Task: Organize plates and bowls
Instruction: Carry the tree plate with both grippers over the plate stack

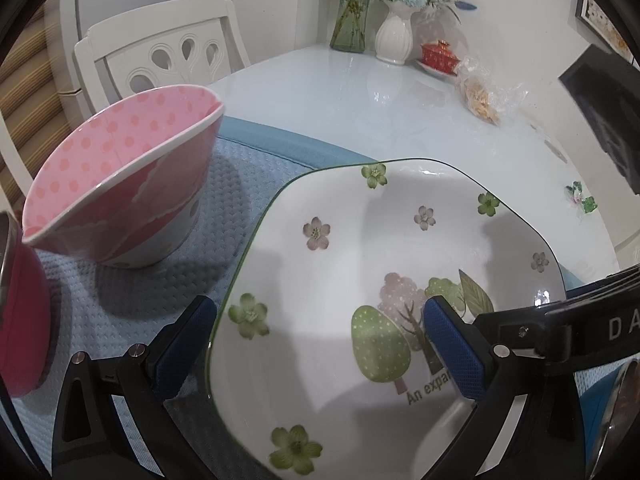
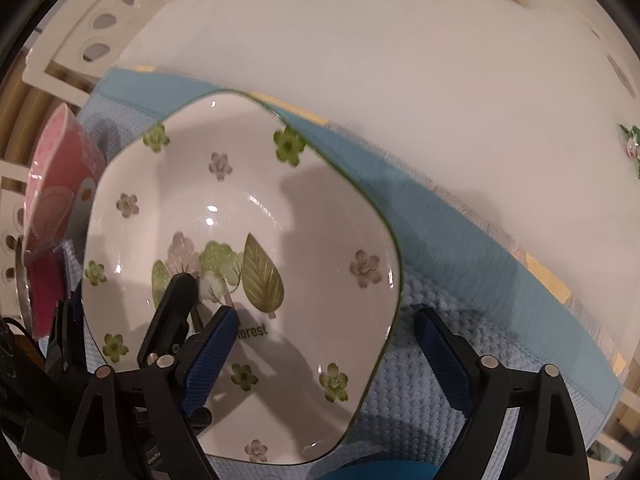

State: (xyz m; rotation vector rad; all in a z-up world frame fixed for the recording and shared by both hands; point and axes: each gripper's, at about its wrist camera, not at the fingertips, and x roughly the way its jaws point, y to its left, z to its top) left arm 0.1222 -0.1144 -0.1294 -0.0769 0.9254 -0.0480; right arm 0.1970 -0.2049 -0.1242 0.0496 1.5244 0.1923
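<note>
1. Plate [image 1: 360,280]: white, squarish w/ rounded corners, thin green rim, flower and tree print. Lies flat on a blue waffle-weave mat [image 1: 132,292] at the table's near end.
2. Left gripper [image 1: 320,336]: angled down toward the plate. Its two blue-padded fingers [image 1: 184,344] stand wide apart: one outside the plate's left edge over the mat, the other over the printed trees inside the plate. The plate's left rim lies between them. Pads not pressing on it, so released.
3. Right gripper [image 2: 324,344]: pointing nearly straight down over the same plate. One blue pad [image 2: 208,356] sits over the plate interior by the "forest" lettering, the other is outside the plate's right edge, over the mat. Jaws spread wide, straddling the right rim w/o clamping, so released.
4. In the right wrist view, a black finger of the left gripper shows over the tree print, just beside the right gripper's inner pad. Can't tell if they touch.
5. Pink bowl [image 1: 120,184]: polka dots inside, pink-and-white outside. Sits tilted on the mat left of the plate, mouth facing up-left; near the plate, not touching in the left wrist view.
6. Red vessel [image 1: 20,312] w/ metal rim at far left edge, only partly seen.
7. Table [image 1: 360,100]: glossy pale top. At the far end: white vase [image 1: 394,36] w/ blue and cream flowers, glass vase beside it, red lidded cup [image 1: 438,54] on a saucer, clear bag of snacks [image 1: 484,96].
8. White chair [image 1: 160,52] w/ cut-out back stands at the table's left side.
</note>
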